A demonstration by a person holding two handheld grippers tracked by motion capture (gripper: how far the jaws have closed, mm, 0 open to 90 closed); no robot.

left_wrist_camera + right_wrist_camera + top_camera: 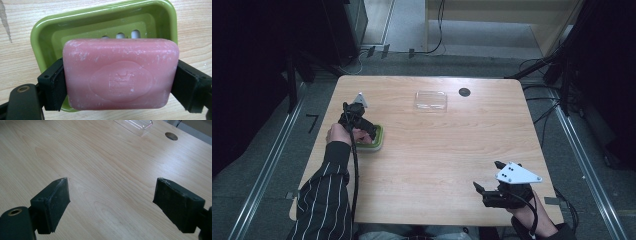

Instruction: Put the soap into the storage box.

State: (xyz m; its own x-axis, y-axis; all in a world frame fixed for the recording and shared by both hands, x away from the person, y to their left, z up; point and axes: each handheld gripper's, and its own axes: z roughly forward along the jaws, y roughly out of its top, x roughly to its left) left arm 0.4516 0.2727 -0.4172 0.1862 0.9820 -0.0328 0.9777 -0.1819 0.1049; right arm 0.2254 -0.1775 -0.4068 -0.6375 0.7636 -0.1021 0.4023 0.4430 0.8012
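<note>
Pink soap (121, 77) squeezed tight between left fingers (53, 86), just over green dish (42, 32) (right fingers (51, 203) wide apart, empty).

Soap stamp: on the pink soap bar (121, 75) you see a raised oval medallion with embossed characters in its middle; they are too worn and soft-edged for you to read as letters.
Soap brand: you cannot make out any brand name from that stamp.
Soap dish: the green soap dish (45, 32) behind the bar carries no lettering that you can read.
Desk: the wooden desk (100, 170) shows you only grain, no label or number.
Other signs: none legible to you in the high view.
</note>
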